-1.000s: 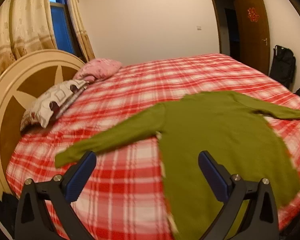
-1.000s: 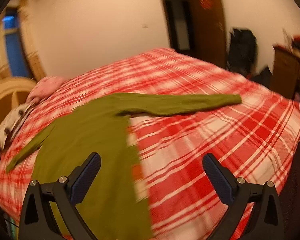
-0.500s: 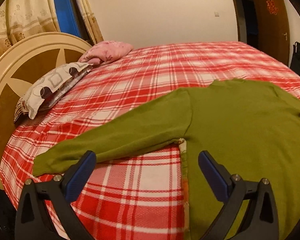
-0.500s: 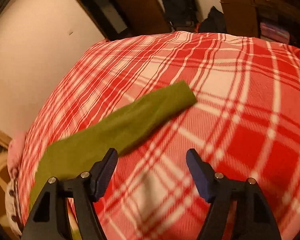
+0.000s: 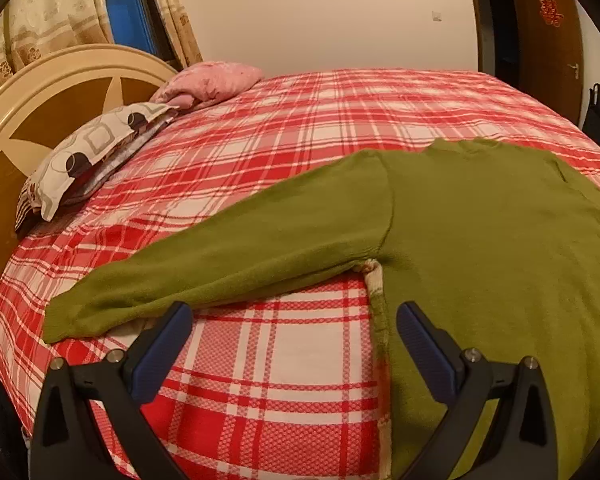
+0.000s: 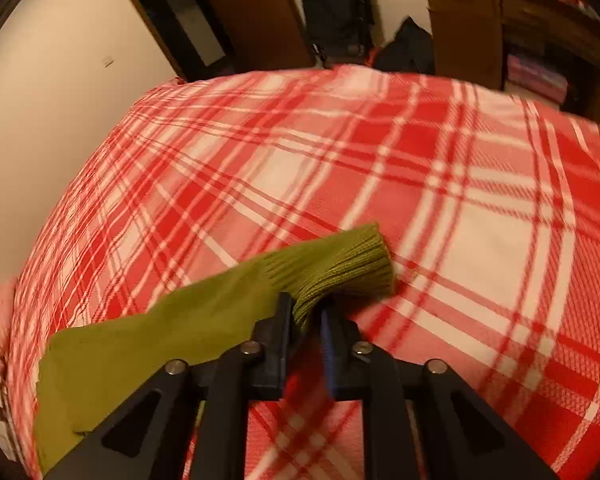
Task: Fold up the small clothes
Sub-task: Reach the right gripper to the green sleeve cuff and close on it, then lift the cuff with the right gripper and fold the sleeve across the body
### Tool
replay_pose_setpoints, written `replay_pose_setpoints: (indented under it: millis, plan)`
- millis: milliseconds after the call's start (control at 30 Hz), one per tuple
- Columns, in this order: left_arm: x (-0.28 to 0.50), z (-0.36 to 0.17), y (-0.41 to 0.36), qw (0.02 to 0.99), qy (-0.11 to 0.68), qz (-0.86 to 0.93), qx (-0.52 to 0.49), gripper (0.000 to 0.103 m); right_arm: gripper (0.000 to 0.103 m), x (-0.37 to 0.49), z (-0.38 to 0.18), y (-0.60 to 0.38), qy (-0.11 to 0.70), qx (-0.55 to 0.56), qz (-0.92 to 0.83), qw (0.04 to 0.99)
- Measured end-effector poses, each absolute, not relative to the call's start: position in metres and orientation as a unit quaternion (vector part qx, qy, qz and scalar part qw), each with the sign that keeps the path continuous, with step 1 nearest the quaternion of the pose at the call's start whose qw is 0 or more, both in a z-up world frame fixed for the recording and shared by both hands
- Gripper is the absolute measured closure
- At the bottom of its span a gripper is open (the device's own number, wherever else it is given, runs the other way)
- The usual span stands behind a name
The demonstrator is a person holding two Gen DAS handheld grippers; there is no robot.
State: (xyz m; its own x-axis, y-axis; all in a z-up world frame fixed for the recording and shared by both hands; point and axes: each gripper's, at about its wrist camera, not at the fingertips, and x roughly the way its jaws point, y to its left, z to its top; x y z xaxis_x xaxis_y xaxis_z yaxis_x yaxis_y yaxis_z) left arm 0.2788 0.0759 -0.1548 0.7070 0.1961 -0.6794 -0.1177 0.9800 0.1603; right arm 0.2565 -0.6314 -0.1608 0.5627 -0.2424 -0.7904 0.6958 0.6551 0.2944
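Observation:
A green long-sleeved sweater (image 5: 480,240) lies flat on the red plaid bed (image 5: 300,120), both sleeves spread out. My left gripper (image 5: 294,316) is open just above the cover, with nothing between its blue pads. Its left fingertip is close to the sweater's left sleeve (image 5: 240,256), and its right fingertip is over the body's side edge. In the right wrist view my right gripper (image 6: 306,312) is closing its jaws, and they pinch the ribbed cuff (image 6: 348,264) of the other sleeve against the bed (image 6: 420,160).
A round cream headboard (image 5: 28,120) stands at the left with a patterned pillow (image 5: 88,152) and a pink pillow (image 5: 212,80) against it. Beyond the far side of the bed are a brown door (image 5: 548,32), a black backpack (image 6: 336,4) and a wooden cabinet (image 6: 500,20).
My left gripper came down and closer to the left sleeve, still open. My right gripper swung over to the other sleeve's end, rolled, and closed its jaws on the cuff.

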Motion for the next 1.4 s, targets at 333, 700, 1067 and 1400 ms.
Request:
replay_pose_setpoints:
  millis: [333, 700, 1067, 1400]
  plan:
    - [0.272, -0.141, 0.086, 0.931, 0.359, 0.065, 0.02, 0.0, 0.098, 0.316, -0.077, -0.507, 0.327, 0.176, -0.169, 0.913]
    - [0.265, -0.136, 0.095, 0.932, 0.358, 0.055, -0.002, 0.0, 0.098, 0.35, -0.05, -0.305, 0.306, 0.006, -0.021, 0.952]
    - [0.271, -0.147, 0.095, 0.927, 0.372, 0.041, -0.01, 0.0, 0.02, 0.326, -0.126, -0.436, 0.392, -0.096, -0.215, 0.889]
    - [0.264, -0.142, 0.064, 0.925, 0.38, 0.001, 0.002, 0.0, 0.078, 0.37, -0.171, -0.479, 0.442, -0.124, -0.247, 0.854]
